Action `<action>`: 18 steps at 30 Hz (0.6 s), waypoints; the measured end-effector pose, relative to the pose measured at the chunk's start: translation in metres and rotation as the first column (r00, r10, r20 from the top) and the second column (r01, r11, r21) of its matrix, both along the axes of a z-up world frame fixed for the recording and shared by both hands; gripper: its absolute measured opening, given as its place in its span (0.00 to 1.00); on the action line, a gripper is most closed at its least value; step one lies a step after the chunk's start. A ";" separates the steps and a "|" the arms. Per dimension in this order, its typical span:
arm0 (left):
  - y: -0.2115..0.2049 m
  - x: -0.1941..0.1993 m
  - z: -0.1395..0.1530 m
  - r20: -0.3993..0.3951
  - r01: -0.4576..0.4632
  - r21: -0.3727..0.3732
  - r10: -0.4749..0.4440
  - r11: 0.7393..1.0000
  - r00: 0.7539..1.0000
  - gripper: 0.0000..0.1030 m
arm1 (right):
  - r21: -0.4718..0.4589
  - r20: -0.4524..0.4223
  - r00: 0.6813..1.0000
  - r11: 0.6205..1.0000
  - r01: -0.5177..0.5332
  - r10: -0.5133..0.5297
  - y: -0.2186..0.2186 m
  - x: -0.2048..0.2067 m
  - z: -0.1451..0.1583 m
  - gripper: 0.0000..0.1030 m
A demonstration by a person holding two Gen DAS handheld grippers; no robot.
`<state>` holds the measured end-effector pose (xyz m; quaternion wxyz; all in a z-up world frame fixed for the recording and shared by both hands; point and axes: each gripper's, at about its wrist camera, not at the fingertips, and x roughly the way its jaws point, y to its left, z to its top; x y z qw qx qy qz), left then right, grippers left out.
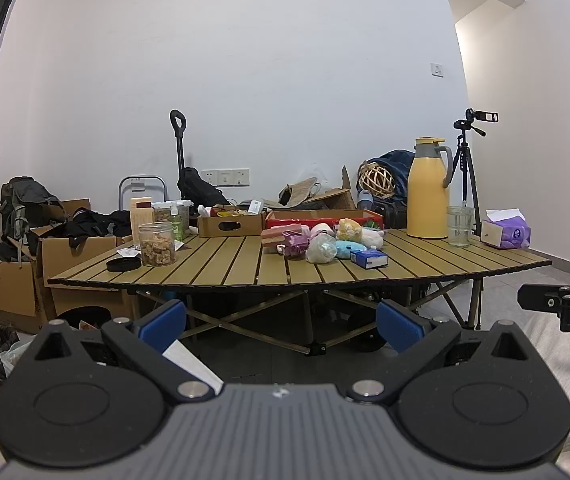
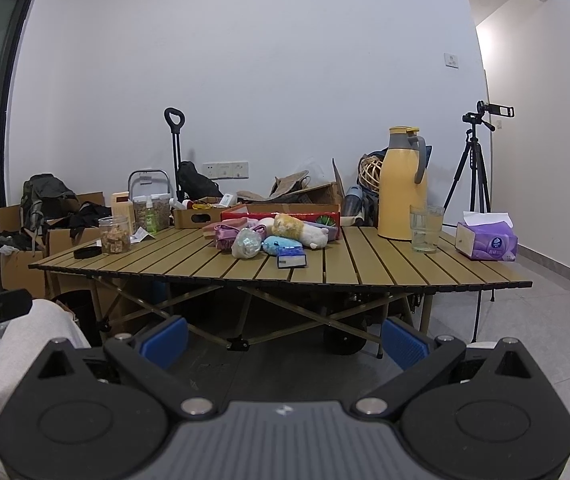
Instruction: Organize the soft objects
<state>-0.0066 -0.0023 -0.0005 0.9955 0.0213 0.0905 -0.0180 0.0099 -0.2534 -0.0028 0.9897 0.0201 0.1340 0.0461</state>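
Nearest the lens, each hand-held gripper shows its black body and blue-padded fingers. The left hand-held gripper (image 1: 281, 322) has its fingers spread wide apart with nothing between them, and the right hand-held gripper (image 2: 283, 338) is likewise spread and empty. Both hang low, below the level of the tabletop (image 1: 221, 268) and well short of its near edge.

The slatted folding tabletop is the biggest thing ahead. On its right part stands a tall yellow thermos (image 1: 427, 196), with a drinking glass (image 1: 460, 226) just beside it and a purple tissue pack (image 1: 505, 232) further right. A red-edged tray (image 1: 325, 216) sits toward the back, and a jar of snacks (image 1: 158, 243) stands at the left with a black lid (image 1: 123, 265) lying near it.

The pile of soft objects (image 1: 325, 240) lies around the middle of the tabletop, just in front of the tray: a cream and yellow plush (image 2: 301, 230), a blue plush (image 2: 281, 245), a pinkish-purple cloth bundle (image 2: 225, 236), a pale crinkly bag (image 2: 246, 244), and a small blue box (image 2: 292, 259) at the front.

These should be light and yielding. They will likely squash under the pads, so a pinch across the thickest part of a body should hold best; the crinkly bag may slip. The pile sits well apart from both hand-held grippers, higher and ahead, a little right of centre for the left one and about centred for the right.
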 end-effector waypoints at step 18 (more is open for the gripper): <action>0.001 0.002 0.001 -0.003 0.005 0.003 -0.005 1.000 1.000 1.00 | -0.003 -0.007 1.000 1.000 -0.012 0.012 0.001 0.000 -0.001 1.00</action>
